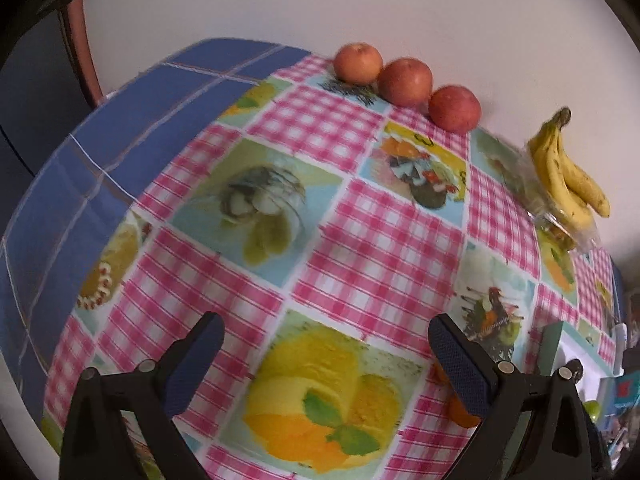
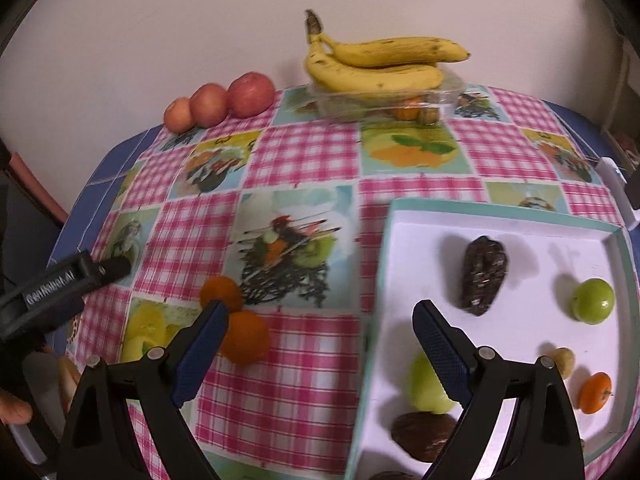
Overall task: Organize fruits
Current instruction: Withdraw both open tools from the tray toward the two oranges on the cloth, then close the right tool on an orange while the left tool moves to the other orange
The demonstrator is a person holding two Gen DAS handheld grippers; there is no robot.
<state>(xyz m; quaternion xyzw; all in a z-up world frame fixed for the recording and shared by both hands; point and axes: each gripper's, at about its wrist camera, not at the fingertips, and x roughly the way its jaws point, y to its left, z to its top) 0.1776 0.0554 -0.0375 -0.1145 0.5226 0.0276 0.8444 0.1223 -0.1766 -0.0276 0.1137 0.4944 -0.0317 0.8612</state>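
Both black grippers, left (image 1: 324, 344) and right (image 2: 318, 330), gape empty; two round orange tangerines (image 2: 244, 334) await sorting beside shallow white tray (image 2: 500, 220)

The right gripper (image 2: 320, 322) hangs with jaws spread wide above the checked tablecloth (image 2: 304, 156), straddling the rim of a white tray (image 2: 496, 218). Two oranges (image 2: 236, 326) lie touching by its left finger. The tray holds a dark fruit (image 2: 482, 274) (kind unclear) and a green one (image 2: 593, 301).
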